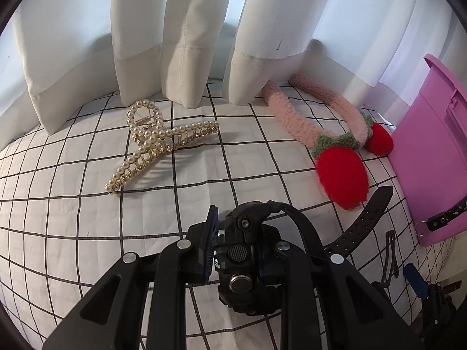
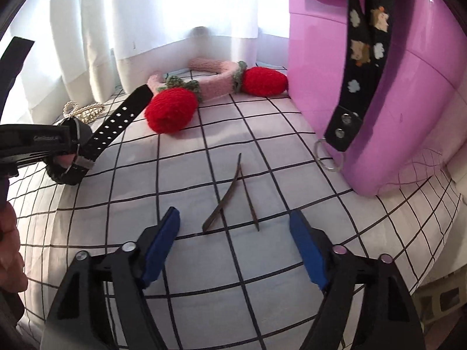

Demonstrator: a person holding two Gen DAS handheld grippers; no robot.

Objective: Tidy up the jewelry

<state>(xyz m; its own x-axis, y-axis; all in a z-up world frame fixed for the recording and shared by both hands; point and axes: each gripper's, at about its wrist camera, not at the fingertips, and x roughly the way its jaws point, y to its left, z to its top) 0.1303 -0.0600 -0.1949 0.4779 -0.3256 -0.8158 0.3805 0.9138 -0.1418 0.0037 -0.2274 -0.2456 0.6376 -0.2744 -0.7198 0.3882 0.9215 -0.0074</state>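
On the white checked cloth (image 1: 87,218) lie a pearl hair claw (image 1: 151,140) and a fuzzy pink headband (image 1: 329,122) with red strawberry ends, both beyond my fingers, near the white curtain (image 1: 181,29). The purple box (image 2: 379,87) stands to the right, and a black strap with a ring (image 2: 359,67) hangs down its side. Two thin brown hair clips (image 2: 230,198) lie crossed just ahead of my right gripper (image 2: 233,250), whose blue pads (image 2: 160,248) are spread wide with nothing between them. My left gripper (image 1: 236,250) squeezes the black watch (image 1: 242,262), lifted over the cloth, its strap sticking out toward the headband.
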